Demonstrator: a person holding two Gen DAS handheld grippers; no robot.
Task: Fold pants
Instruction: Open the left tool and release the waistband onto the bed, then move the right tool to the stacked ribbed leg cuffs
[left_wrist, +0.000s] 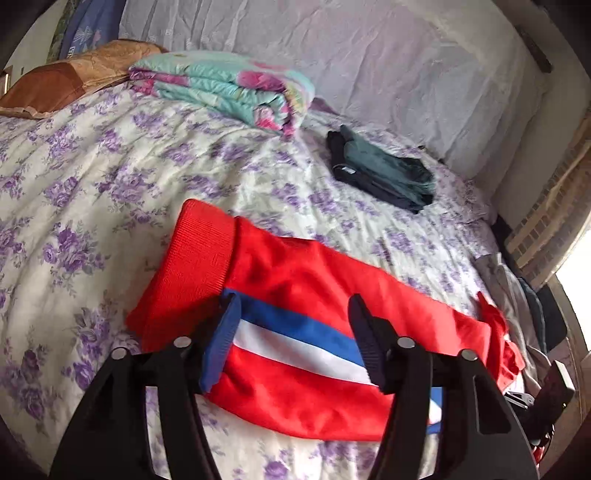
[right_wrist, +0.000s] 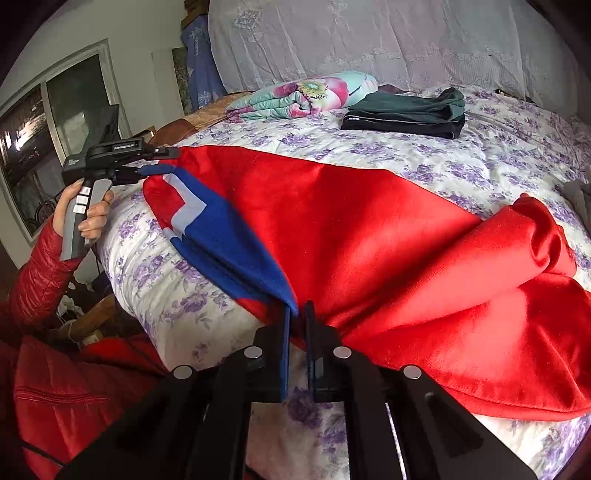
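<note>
Red pants (left_wrist: 314, 280) with a blue and white side stripe lie stretched across the bed. In the left wrist view my left gripper (left_wrist: 295, 314) is open, its fingers straddling the striped leg near the ribbed red cuff (left_wrist: 195, 258). In the right wrist view my right gripper (right_wrist: 297, 314) is shut on the pants' edge (right_wrist: 288, 299) at the bed's near side, where blue stripe meets red cloth. The pants (right_wrist: 351, 229) bunch up at the right. The left gripper (right_wrist: 155, 170) shows at the far left by the cuff end.
A floral bedspread (left_wrist: 110, 184) covers the bed. A folded flowered quilt (left_wrist: 229, 88) and a stack of folded dark clothes (left_wrist: 384, 173) lie near the back. A white lace curtain (left_wrist: 369, 48) hangs behind. A window (right_wrist: 44, 147) is at the left.
</note>
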